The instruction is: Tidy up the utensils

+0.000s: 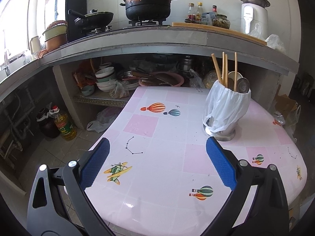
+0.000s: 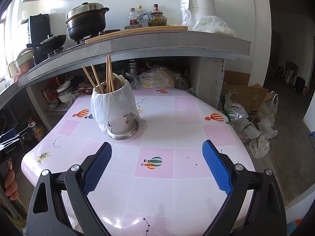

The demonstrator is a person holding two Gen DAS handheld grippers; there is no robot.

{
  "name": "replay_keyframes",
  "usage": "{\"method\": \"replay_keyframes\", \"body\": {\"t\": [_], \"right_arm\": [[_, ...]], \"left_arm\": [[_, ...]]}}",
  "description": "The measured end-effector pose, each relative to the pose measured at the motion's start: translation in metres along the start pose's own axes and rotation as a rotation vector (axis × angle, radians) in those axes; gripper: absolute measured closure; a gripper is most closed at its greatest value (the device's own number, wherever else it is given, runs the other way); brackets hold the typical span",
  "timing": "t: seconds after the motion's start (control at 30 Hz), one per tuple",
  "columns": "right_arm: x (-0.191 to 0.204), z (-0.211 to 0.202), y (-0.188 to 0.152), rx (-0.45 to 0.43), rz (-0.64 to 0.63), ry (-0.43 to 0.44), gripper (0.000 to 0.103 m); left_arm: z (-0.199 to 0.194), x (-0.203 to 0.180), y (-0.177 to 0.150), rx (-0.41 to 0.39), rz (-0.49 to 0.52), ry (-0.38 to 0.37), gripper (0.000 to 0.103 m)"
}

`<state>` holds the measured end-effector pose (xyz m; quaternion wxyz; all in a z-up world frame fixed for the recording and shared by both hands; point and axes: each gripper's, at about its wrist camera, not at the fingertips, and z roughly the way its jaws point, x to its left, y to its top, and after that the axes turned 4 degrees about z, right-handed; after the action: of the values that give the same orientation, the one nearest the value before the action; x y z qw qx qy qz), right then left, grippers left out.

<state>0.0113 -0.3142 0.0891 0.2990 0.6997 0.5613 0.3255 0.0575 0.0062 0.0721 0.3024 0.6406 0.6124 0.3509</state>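
Over the near left part of the pink tiled tablecloth (image 1: 161,196) printed with hot-air balloons, the left gripper (image 1: 157,147) hovers low and level, its blue textured pads (image 1: 94,165) spread wide with nothing between them. Ahead and just past its right pad stands the perforated steel utensil holder (image 1: 226,131), draped in a white plastic bag (image 1: 228,106), with wooden chopsticks (image 1: 224,70) and metal spoons (image 1: 243,85) standing upright in it.

From the right wrist view, the left gripper's body shows at the far left edge with "GenRobot.AI" printed on it, and bare fingers (image 2: 9,182) are seen below it. The right gripper (image 2: 157,148) also hangs over the table's near edge, jaws wide apart and empty. The steel holder (image 2: 122,127) sits ahead of and just beyond its left pad (image 2: 97,169), clear of both pads, chopsticks (image 2: 109,72) leaning out of the bag (image 2: 112,104).

On the grey counter behind, a white appliance (image 1: 254,13) carries a small logo too faint to read; the yellow oil bottle (image 1: 65,125) on the floor bears a red and green label, illegible.
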Motion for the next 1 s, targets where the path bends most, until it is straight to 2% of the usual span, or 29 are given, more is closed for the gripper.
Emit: {"method": "replay_keyframes", "body": {"t": [1.0], "right_arm": [[-0.022,-0.002,-0.005,-0.003,0.027,-0.055,0.012]], "left_arm": [[-0.002,-0.004,0.001,-0.005,-0.008,-0.011,0.008]]}}
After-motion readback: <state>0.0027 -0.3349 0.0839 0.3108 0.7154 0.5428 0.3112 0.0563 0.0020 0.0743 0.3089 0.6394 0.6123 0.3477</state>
